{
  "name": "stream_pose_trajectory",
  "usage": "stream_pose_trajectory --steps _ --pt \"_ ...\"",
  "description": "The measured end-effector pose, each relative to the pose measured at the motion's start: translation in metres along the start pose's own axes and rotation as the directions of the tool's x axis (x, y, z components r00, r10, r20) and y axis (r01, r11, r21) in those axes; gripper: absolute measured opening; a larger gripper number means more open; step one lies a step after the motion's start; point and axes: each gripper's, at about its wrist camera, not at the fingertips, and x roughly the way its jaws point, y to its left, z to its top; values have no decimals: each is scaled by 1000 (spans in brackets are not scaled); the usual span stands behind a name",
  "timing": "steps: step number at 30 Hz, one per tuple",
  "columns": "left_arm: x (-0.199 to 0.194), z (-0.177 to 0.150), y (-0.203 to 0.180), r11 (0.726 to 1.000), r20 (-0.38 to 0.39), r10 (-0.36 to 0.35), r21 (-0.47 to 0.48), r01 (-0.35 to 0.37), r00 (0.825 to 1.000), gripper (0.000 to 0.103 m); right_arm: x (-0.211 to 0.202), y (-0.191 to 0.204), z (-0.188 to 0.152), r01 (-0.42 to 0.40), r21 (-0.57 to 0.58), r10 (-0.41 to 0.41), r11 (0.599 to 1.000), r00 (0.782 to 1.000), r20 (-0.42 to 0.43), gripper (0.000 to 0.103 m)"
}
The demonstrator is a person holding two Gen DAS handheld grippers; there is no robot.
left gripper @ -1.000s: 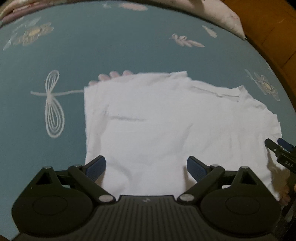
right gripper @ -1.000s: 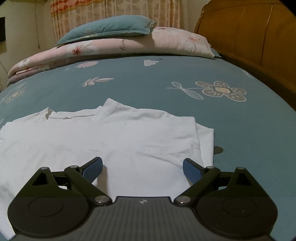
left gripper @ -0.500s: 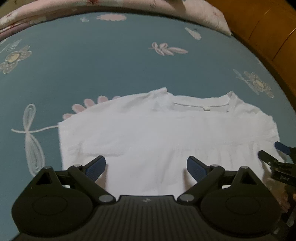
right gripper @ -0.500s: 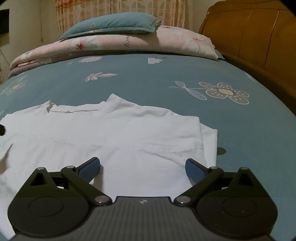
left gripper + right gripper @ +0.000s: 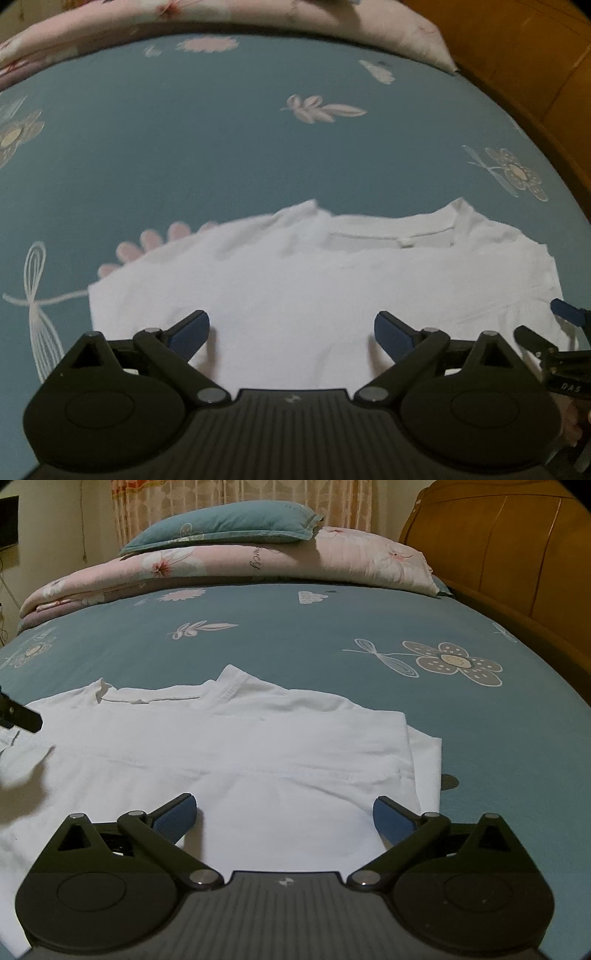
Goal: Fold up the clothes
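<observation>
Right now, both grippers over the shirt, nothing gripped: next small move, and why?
Probably lower the right gripper onto the near right edge of the white T-shirt and pinch it. The shirt lies flat on the blue bedsheet, collar at the far side, sides already folded in, and both the right and the left gripper stand open above it, holding nothing.

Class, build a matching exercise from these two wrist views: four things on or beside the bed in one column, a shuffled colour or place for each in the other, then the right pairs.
Things
1. T-shirt
2. pillow
3. quilt
4. headboard

Descriptions
A. brown wood, right of the bed
B. white, flat on the sheet
C. teal, on top of the pile
D. pink, flowered, folded under the pillow

Pairs: 1-B, 2-C, 3-D, 4-A
</observation>
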Motion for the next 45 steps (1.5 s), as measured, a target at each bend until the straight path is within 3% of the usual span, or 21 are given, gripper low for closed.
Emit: stream_pose_trajectory --steps 13,22,27,36,42,45 --pt "33 9 -9 999 5 40 32 -40 999 96 1 1 0 0 -3 0 1000 1000 -2 103" --pt "-54 33 -5 997 23 57 60 -58 998 96 -3 11 14 -60 40 59 997 998 26 103" --pt "-94 30 -8 993 37 77 87 -80 996 96 -7 20 22 -92 53 88 994 994 61 103" --pt "-101 -10 0 999 -18 -39 32 39 999 96 -15 27 16 -122 15 120 992 986 117 103" --pt "-95 -47 30 988 -32 -143 -61 141 989 96 -28 52 11 -151 -96 159 984 983 93 103" --pt "-96 -67 45 977 -26 -194 -93 191 981 96 -49 72 3 -202 -169 218 965 973 82 103"
